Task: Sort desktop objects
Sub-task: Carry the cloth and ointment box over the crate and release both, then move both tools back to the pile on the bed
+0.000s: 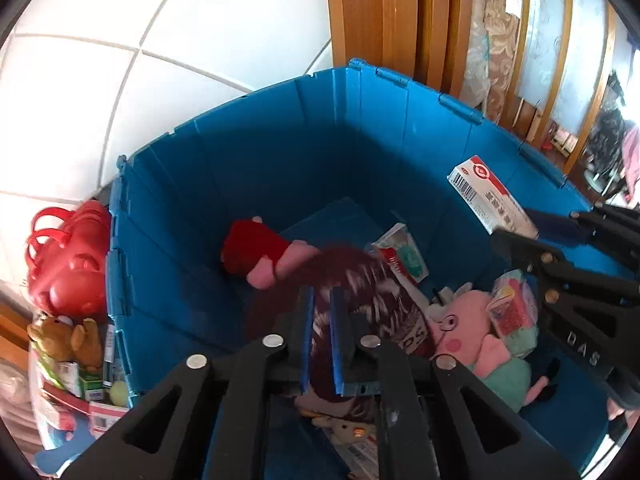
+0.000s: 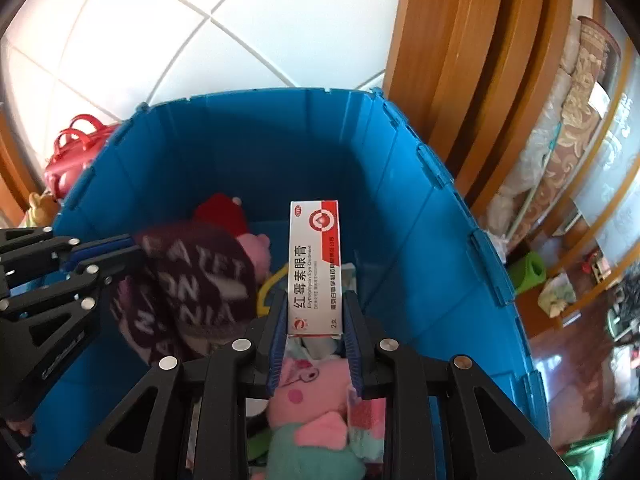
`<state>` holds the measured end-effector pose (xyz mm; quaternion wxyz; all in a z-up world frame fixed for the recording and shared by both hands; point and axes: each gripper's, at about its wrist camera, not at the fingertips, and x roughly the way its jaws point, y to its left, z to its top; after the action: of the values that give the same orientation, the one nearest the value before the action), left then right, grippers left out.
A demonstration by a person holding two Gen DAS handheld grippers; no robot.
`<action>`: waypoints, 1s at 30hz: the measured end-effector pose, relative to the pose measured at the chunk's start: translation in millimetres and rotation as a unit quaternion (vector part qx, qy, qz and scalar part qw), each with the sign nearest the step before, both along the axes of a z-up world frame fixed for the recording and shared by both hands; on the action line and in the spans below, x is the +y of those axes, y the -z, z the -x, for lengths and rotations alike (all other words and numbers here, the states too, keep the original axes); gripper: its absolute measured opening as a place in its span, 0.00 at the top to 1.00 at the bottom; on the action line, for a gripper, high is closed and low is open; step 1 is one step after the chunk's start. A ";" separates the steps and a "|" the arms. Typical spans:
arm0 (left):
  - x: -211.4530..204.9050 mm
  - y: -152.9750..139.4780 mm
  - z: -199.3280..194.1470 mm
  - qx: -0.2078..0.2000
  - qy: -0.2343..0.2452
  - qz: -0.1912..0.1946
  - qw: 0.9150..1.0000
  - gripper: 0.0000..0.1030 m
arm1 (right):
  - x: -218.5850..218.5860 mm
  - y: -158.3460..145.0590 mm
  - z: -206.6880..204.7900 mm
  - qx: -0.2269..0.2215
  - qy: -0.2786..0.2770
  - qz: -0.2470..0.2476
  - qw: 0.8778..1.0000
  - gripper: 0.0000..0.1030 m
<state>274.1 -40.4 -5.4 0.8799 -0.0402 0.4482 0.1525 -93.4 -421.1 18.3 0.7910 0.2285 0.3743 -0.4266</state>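
Both grippers hang over the blue crate (image 2: 400,216). The right gripper (image 2: 315,320) is clamped on the near end of the white ointment box (image 2: 314,264), which points to the far wall. The left gripper (image 1: 322,312) has its fingers slightly apart; the dark red plush doll (image 1: 360,292), blurred, lies just beyond them, above the pink pig toy (image 1: 464,328) on the crate floor.

White tiled floor (image 2: 168,40) behind. Glossy red handbag (image 1: 68,264) on it, far left. Brown wooden door frame (image 2: 460,80) on the right, patterned rolled bedding (image 2: 560,136) leaning past it, small green foam block (image 2: 528,272) on wood flooring.
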 end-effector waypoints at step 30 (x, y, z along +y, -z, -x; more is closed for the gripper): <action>9.8 -70.9 147.4 -0.168 -0.025 -0.048 0.984 0.32 | 111.7 -72.8 8.5 -0.060 -0.021 0.064 0.996 0.00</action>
<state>126.7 -30.7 65.5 0.9396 -0.0343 0.2847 0.1870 -101.9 -309.4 91.1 0.8341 0.1945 0.3023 -0.4184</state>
